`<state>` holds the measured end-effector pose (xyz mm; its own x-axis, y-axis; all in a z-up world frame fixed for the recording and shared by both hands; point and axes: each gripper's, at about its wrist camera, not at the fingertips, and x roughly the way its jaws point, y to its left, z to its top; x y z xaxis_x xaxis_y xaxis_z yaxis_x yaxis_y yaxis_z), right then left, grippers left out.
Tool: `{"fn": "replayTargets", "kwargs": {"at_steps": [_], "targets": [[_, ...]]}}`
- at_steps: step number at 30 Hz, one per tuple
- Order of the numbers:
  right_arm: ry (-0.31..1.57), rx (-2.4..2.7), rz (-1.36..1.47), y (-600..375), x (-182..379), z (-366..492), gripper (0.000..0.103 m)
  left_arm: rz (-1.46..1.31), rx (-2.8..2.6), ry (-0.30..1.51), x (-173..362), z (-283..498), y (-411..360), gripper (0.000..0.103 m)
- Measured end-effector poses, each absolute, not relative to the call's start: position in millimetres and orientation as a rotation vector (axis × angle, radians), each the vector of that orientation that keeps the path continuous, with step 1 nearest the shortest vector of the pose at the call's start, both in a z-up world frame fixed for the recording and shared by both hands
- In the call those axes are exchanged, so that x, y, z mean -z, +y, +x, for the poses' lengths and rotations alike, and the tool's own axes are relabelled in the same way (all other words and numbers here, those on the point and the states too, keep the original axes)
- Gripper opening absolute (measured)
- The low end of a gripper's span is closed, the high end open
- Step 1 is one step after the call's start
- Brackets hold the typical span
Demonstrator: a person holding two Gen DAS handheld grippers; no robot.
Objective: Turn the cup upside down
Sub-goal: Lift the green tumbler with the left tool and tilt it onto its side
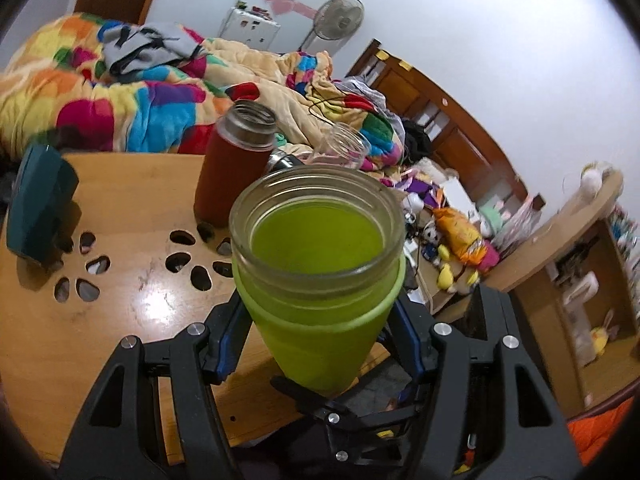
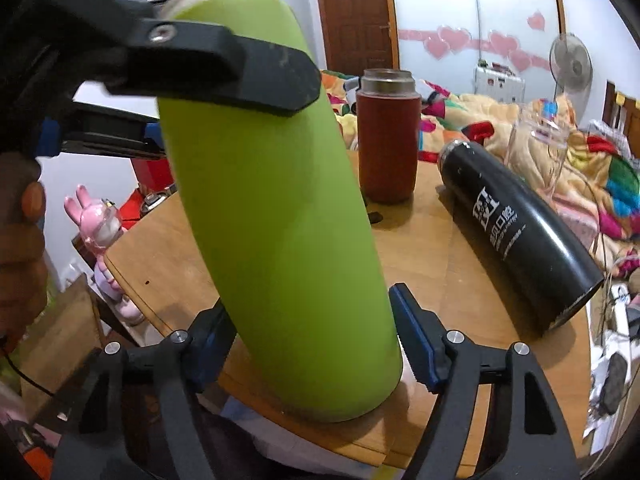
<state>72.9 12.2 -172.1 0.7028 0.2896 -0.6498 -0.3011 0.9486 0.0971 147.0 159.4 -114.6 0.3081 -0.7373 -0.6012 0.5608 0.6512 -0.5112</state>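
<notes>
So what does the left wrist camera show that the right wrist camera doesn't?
Only the left wrist view shows the green cup's open glass mouth and a teal object on the table. Only the right wrist view shows the left claw clamped near the cup's top, and the pink bunny toy. Both show the cup upright, the red flask and the black bottle.

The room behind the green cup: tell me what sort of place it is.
Most likely a bedroom at home. A bed with a colourful rumpled quilt stands behind the wooden table, there is a wooden headboard, and a standing fan is by the wall with pink heart stickers.
</notes>
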Motion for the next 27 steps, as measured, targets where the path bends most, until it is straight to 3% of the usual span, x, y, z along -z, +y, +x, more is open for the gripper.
{"fn": "replayTargets", "kwargs": {"at_steps": [14, 25, 27], "targets": [[0.720, -0.391, -0.053, 25, 175, 74, 0.063, -0.410, 0.644, 1.055, 178, 184, 195, 0.072], [0.742, -0.381, -0.017, 25, 182, 80, 0.062, -0.188, 0.662, 0.890, 147, 162, 170, 0.072], [0.751, -0.383, 0.001, 23, 183, 81, 0.062, -0.113, 0.663, 0.855, 141, 154, 159, 0.066]]}}
